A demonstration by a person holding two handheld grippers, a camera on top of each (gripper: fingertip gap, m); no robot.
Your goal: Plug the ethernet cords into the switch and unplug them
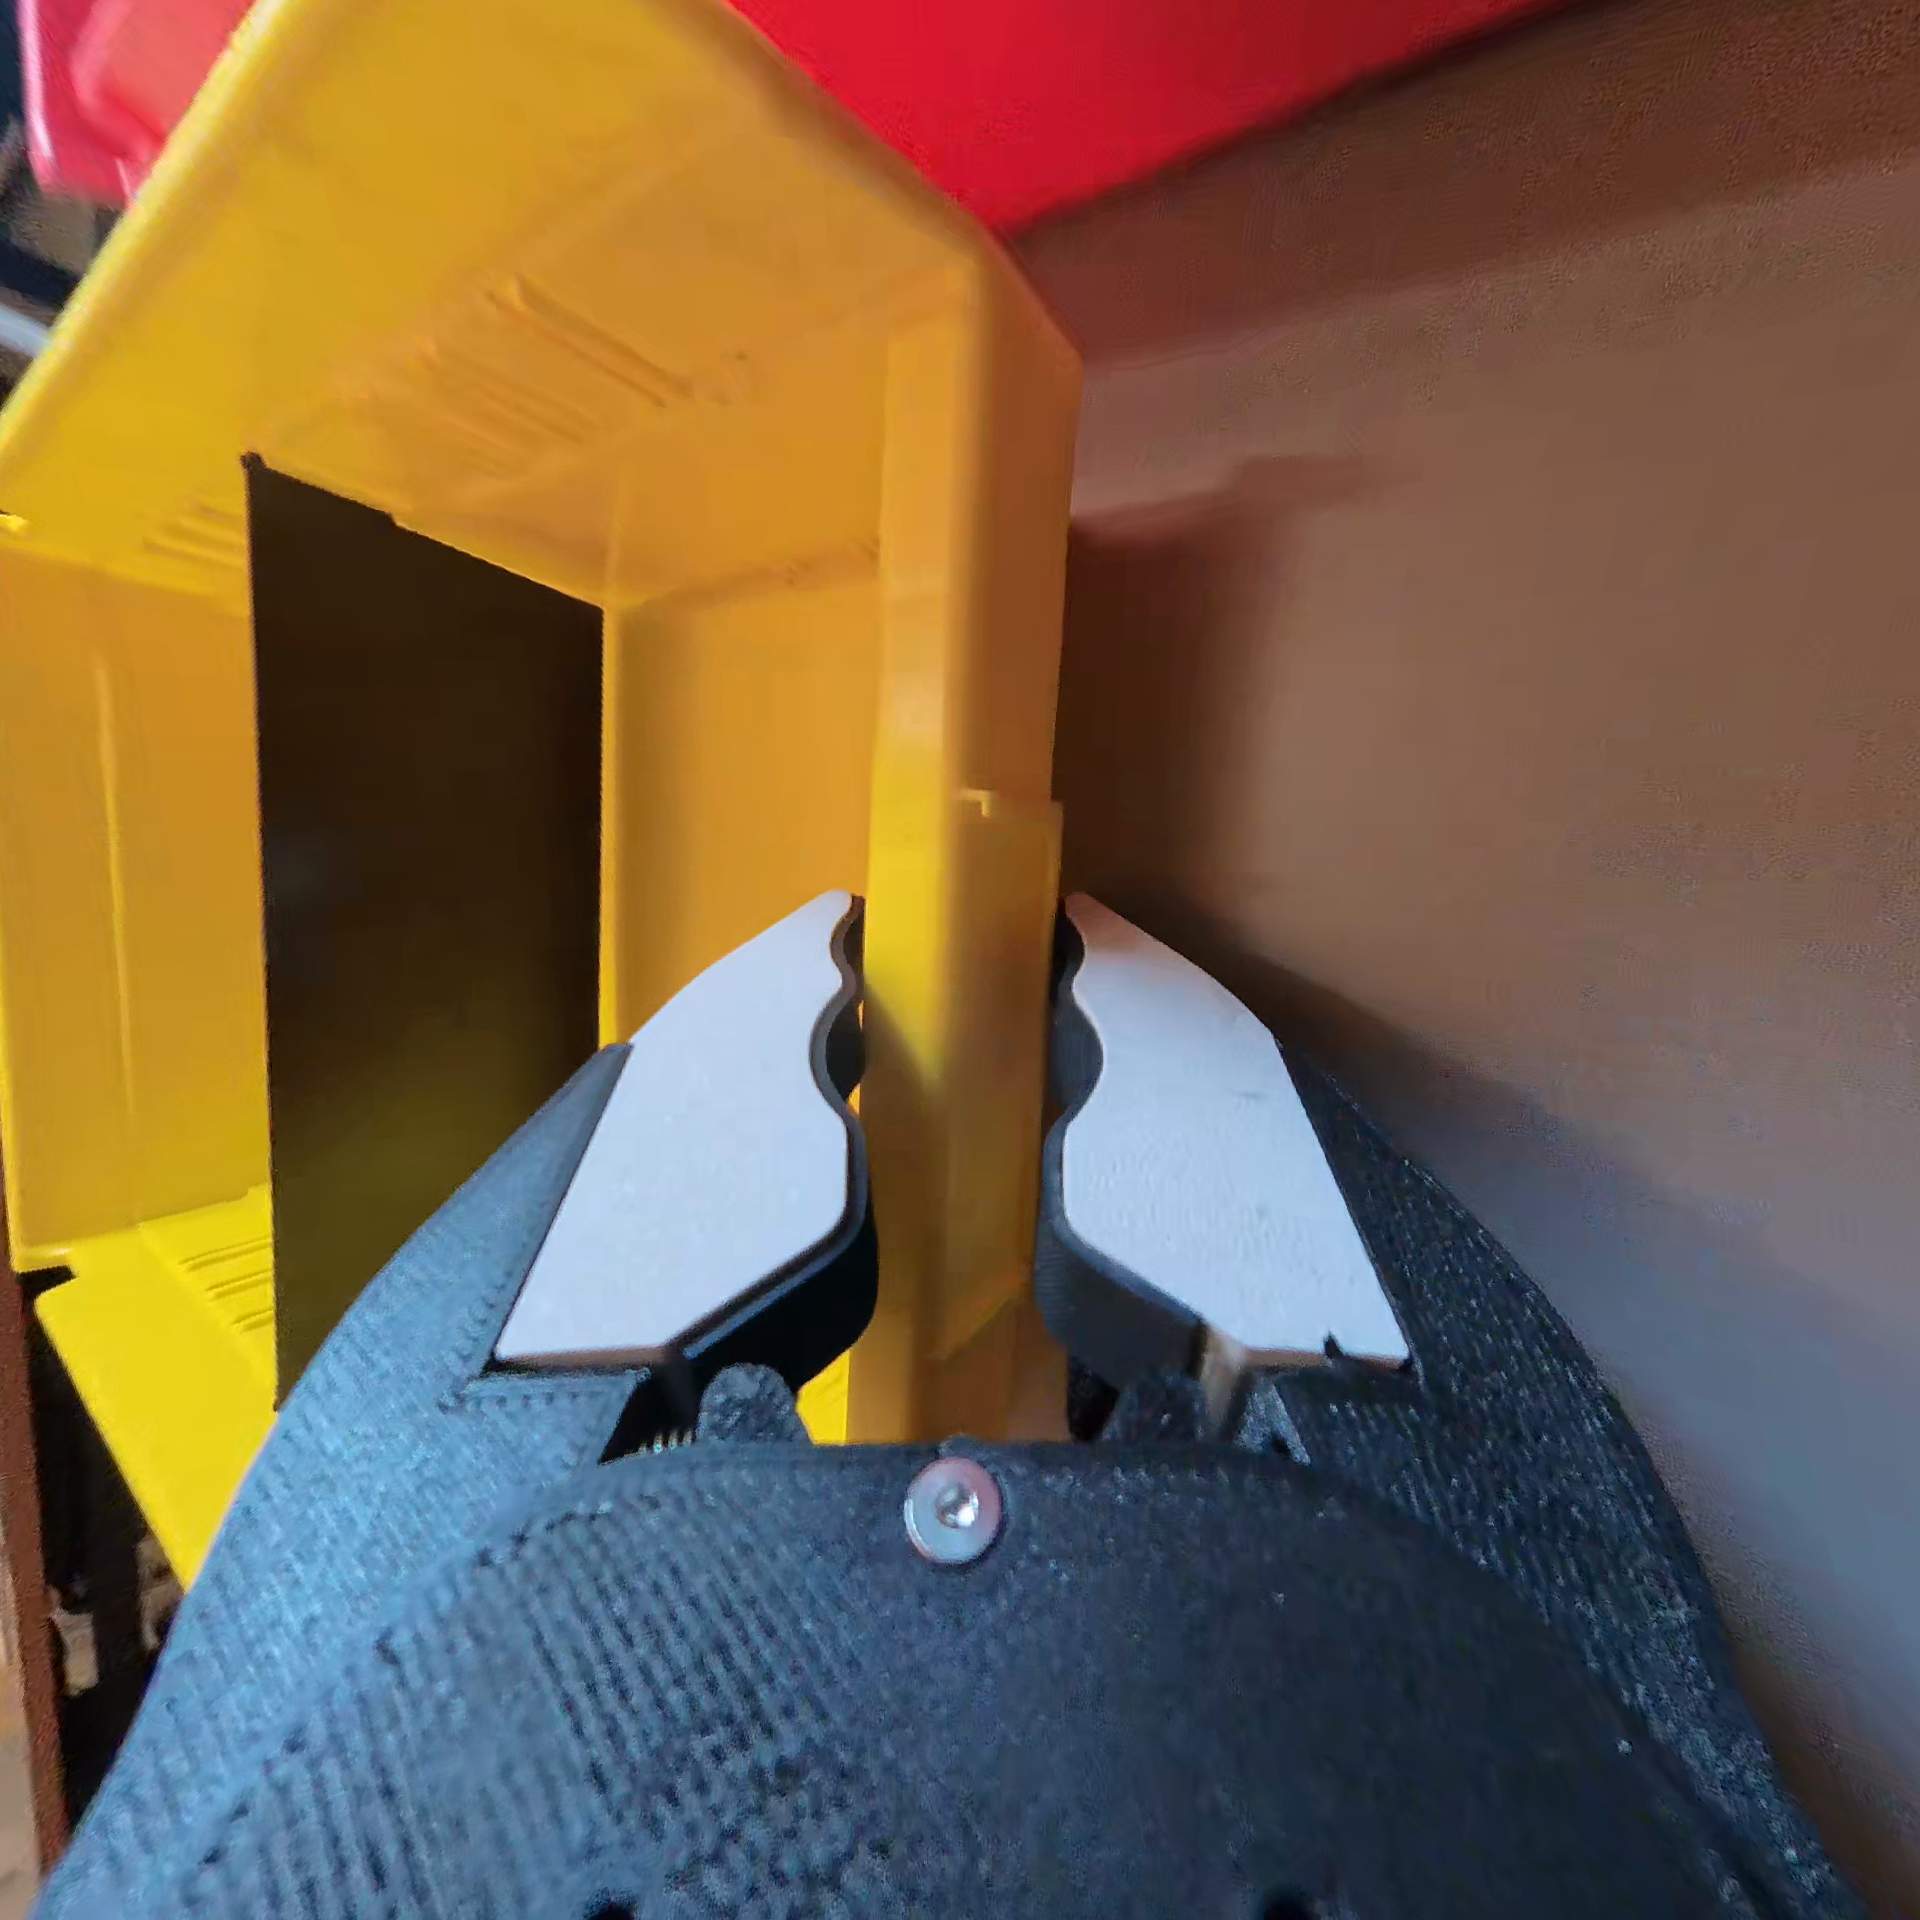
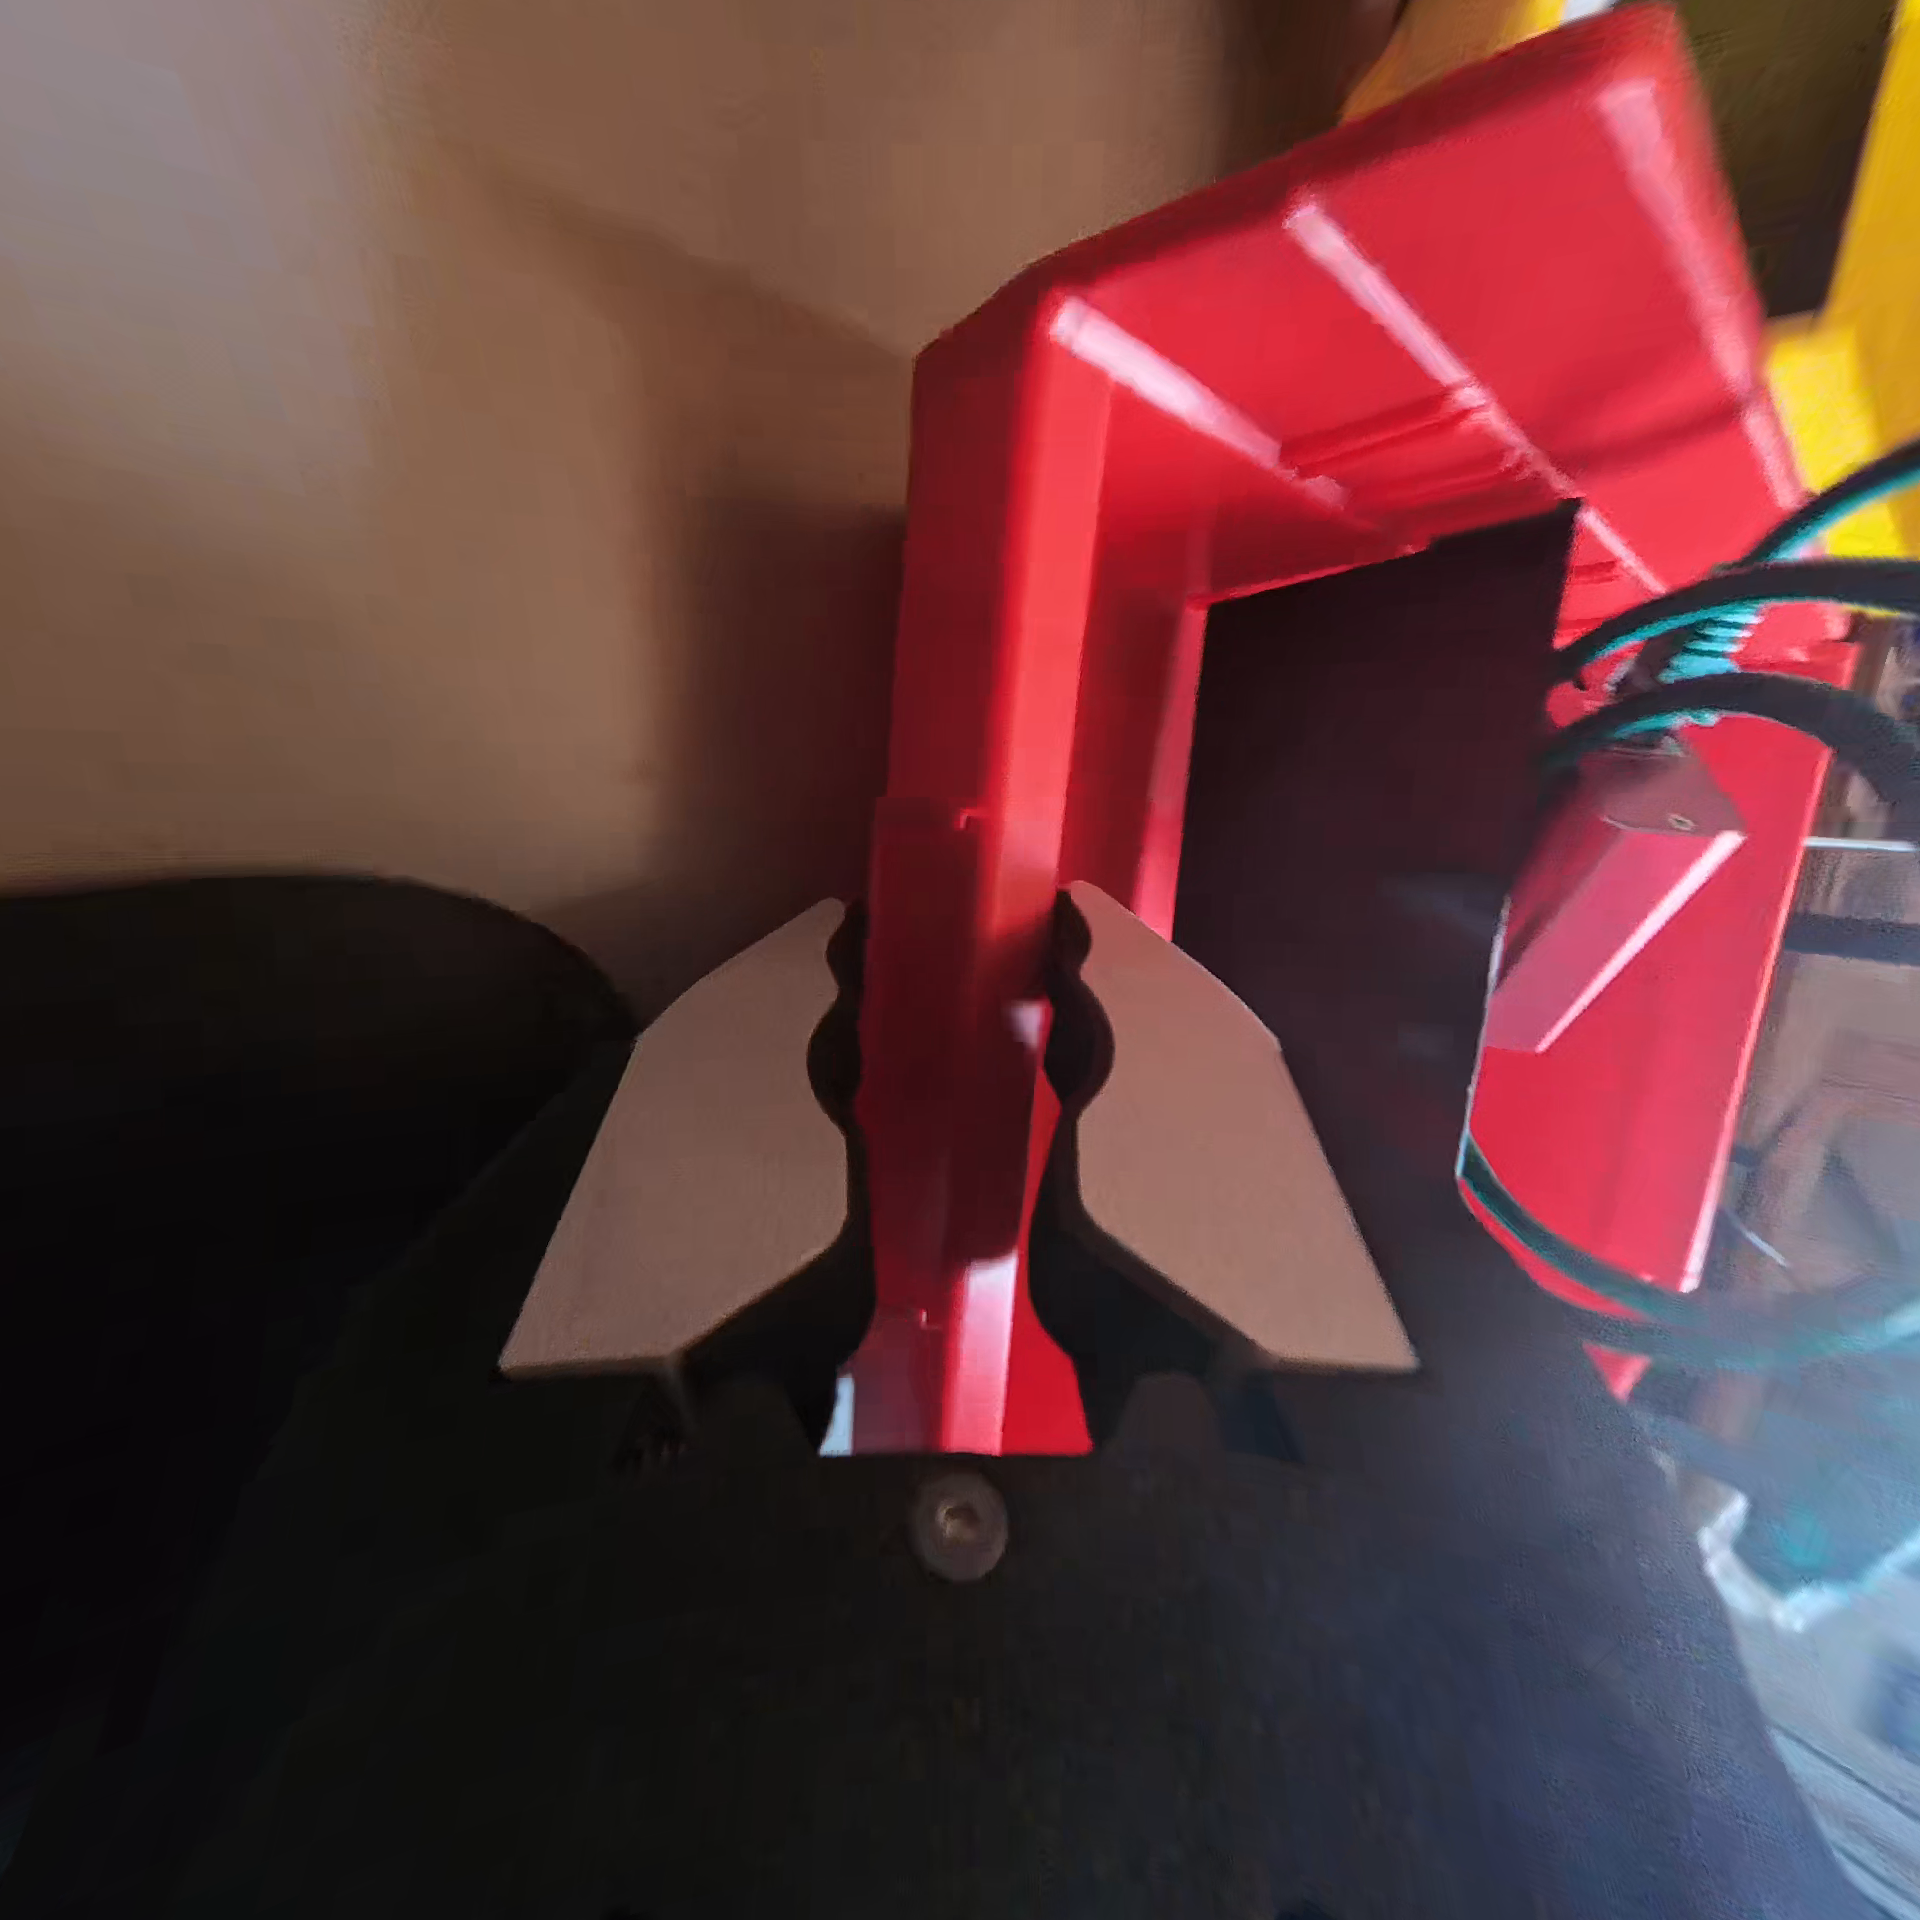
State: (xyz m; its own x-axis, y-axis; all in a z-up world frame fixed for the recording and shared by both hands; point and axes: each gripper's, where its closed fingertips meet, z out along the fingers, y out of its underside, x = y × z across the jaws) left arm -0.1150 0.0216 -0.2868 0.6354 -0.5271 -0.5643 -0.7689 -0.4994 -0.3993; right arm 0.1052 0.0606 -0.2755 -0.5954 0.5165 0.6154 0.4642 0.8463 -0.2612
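My left gripper (image 1: 961, 914) is shut on the side wall of a yellow plastic bin (image 1: 520, 312), one finger inside and one outside. My right gripper (image 2: 956, 904) is shut on the side wall of a red plastic bin (image 2: 1351, 312) in the same way. Both bins are turned so that I look into their open tops. Black and green cords (image 2: 1714, 644) hang in a blurred bundle at the right of the right wrist view, beside the red bin. No switch shows in either view.
A brown flat surface (image 1: 1507, 727) runs along the right of the yellow bin. The red bin (image 1: 1039, 83) lies just beyond the yellow one. Part of the yellow bin (image 2: 1849, 364) shows behind the red bin. A blurred clear plastic piece (image 2: 1766, 1558) sits lower right. My right fingertips sit around 25 centimeters from my left ones.
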